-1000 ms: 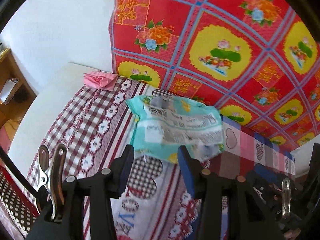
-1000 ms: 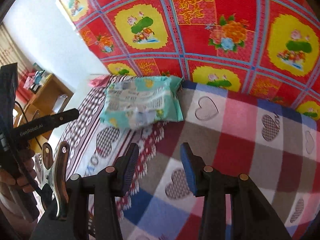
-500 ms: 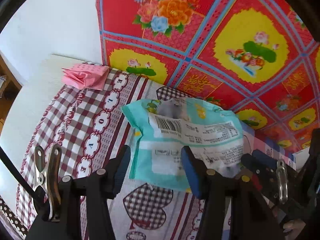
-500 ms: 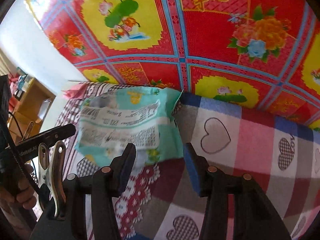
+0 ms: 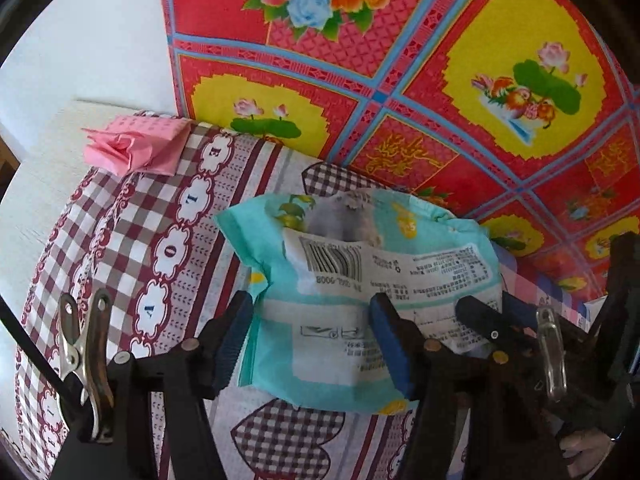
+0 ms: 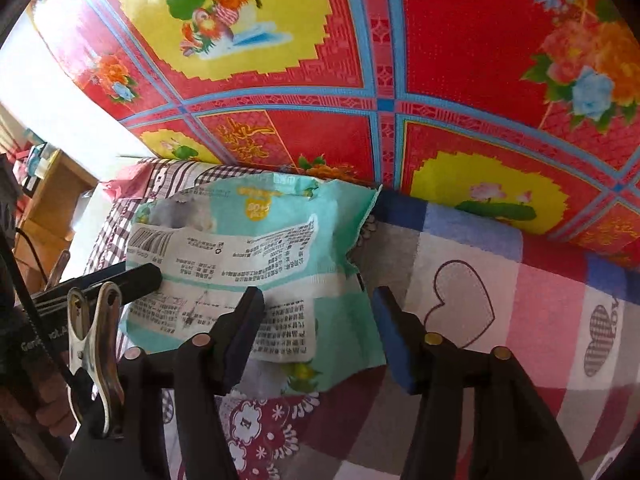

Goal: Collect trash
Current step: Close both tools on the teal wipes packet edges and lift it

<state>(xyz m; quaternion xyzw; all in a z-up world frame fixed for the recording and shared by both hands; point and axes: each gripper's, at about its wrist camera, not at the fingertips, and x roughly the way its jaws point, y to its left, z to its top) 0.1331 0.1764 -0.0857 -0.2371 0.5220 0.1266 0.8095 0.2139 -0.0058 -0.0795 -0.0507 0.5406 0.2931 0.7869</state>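
Teal wrapper (image 5: 360, 300) lies on the bed between both our jaws, left gripper (image 5: 312, 344) and right gripper (image 6: 316, 336) opening, gripping nothing (pink scrap (image 5: 136, 148) beyond waits too).

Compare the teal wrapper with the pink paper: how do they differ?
The teal wrapper is larger and lies fairly flat, showing a barcode and small print; the pink paper is smaller, crumpled and shows only a fine dotted pattern. The wrapper lies right in front of both grippers' fingers; the paper sits farther back at the bed's edge. Both rest untouched on the checked bedding.
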